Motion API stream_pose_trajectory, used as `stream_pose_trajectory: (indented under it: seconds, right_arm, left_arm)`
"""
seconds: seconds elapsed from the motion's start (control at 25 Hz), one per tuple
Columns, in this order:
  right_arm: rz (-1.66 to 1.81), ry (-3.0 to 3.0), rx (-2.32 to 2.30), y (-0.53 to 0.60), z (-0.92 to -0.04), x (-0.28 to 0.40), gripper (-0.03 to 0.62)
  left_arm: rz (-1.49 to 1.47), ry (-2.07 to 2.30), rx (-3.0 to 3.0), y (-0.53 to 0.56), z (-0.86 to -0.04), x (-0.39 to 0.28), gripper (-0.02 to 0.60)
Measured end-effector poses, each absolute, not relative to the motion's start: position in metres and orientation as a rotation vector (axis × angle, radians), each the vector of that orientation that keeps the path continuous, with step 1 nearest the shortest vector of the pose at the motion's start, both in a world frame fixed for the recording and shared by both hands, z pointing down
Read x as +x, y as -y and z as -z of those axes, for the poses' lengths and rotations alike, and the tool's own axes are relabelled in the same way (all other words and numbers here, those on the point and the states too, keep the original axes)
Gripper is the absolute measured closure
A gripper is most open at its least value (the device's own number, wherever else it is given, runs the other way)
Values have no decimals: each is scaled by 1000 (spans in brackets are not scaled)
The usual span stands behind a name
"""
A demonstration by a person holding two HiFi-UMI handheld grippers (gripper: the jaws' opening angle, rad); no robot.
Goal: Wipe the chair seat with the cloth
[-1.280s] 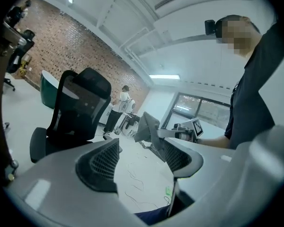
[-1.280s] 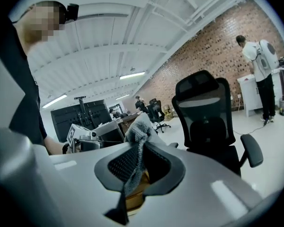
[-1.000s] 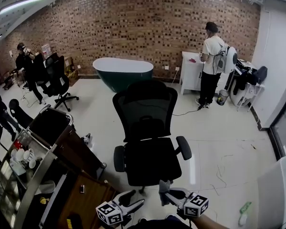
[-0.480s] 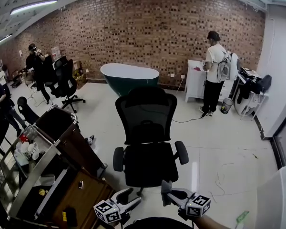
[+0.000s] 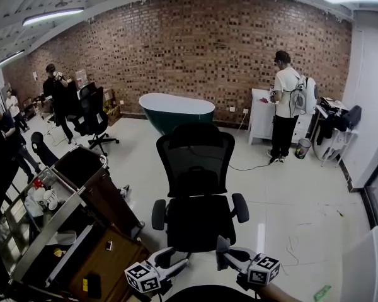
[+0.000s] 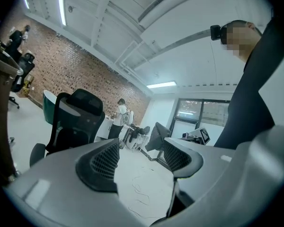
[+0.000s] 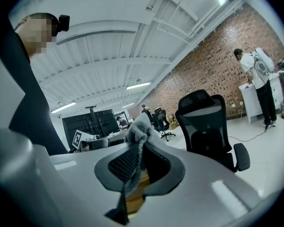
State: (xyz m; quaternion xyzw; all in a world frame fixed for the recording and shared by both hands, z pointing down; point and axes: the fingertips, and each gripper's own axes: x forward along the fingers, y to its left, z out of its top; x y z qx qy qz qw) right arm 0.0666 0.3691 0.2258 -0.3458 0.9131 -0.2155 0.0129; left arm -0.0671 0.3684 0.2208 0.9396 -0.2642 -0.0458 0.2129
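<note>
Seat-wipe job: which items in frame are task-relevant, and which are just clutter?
In the job:
- black mesh office chair's seat
- fluffy grey cloth, clamped in the right hand-held gripper

Lying about:
- dark green oval bathtub
- second black office chair
- white cabinet
- left hand-held gripper, open and empty

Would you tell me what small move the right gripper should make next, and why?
Probably carry the right gripper forward and down onto the chair seat. Its jaws are shut on the cloth, and the seat lies just ahead, with the cloth not yet touching it.
</note>
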Motion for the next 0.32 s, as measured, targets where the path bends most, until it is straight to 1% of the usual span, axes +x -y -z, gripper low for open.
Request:
stream_pose_trajectory:
  seconds: [0.32]
  right_arm:
    - [664, -2876, -1062, -381, -222, 66, 560]
  left_arm:
    - [146, 761, 2606, -378, -216, -67, 264]
